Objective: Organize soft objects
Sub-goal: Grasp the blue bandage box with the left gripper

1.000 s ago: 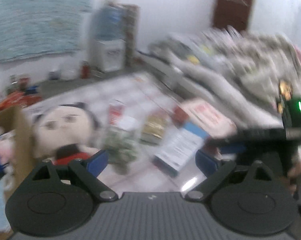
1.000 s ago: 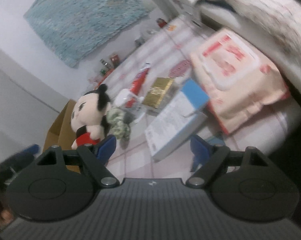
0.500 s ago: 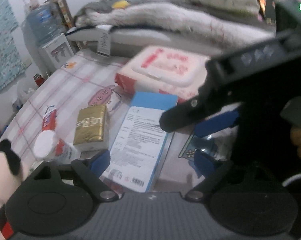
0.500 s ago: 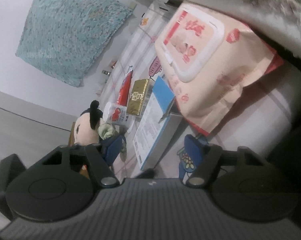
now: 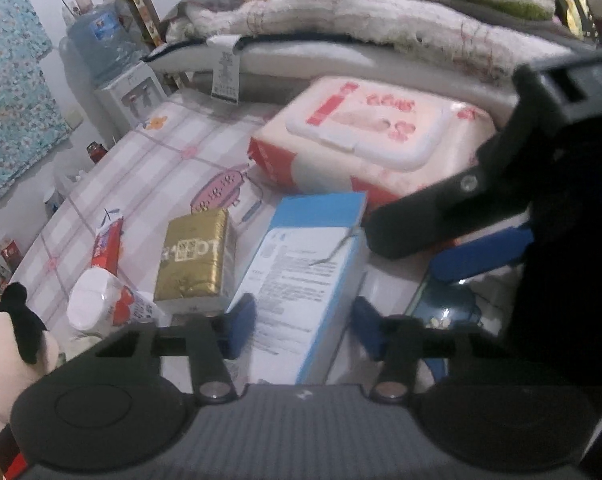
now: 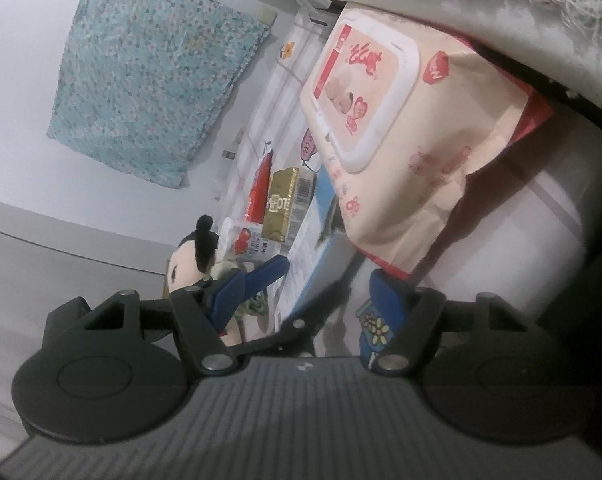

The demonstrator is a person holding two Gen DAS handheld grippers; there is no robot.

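Observation:
A blue and white box (image 5: 301,272) lies on the checked tablecloth (image 5: 141,184), and my left gripper (image 5: 303,326) hangs low over its near end. Its jaws are closing with the box between them; a thin gap still shows at the right pad (image 5: 367,330). A pink wipes pack (image 5: 373,140) rests behind the box, below a pile of blankets (image 5: 381,20). My right gripper (image 6: 329,280) is open near the pack's lower edge (image 6: 385,216), holding nothing. A plush doll (image 5: 9,340) sits at the far left.
A gold packet (image 5: 193,256), a red tube (image 5: 107,244) and a white-capped bottle (image 5: 101,308) lie left of the box. A small flowered dark blue item (image 5: 445,312) lies to its right. A water dispenser (image 5: 117,80) stands at the back left.
My left gripper swung from the doll over to the box, sank, and its jaws have narrowed around it. My right gripper has dropped lower and rolled, coming closer to the wipes pack.

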